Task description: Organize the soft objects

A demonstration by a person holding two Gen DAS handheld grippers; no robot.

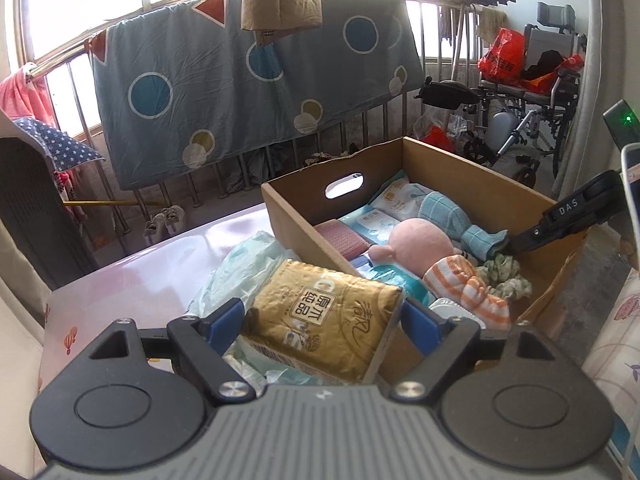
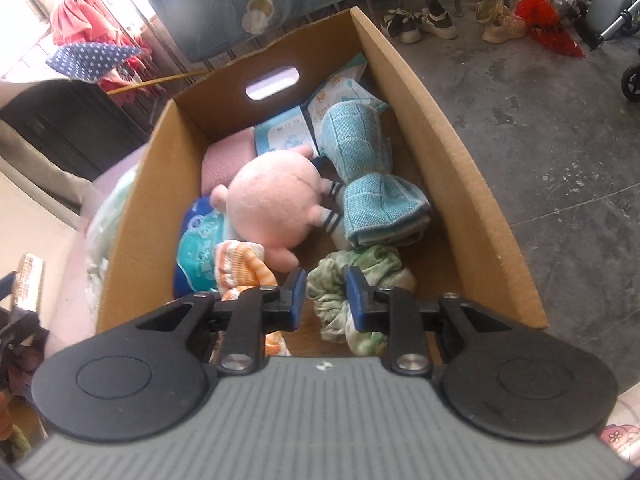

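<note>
On a cluttered balcony table, my left gripper (image 1: 322,316) clamps a gold tissue pack (image 1: 326,320) at the box's (image 2: 460,152) nine o'clock; my right gripper (image 2: 326,300), slightly apart, straddles the green scrunchie (image 2: 352,276) inside for storage.

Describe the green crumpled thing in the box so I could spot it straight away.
Look in the open cardboard box, at the end nearest the right gripper. The scrunchie lies there beside an orange striped knit: pale green mottled fabric, gathered into ruffles.
</note>
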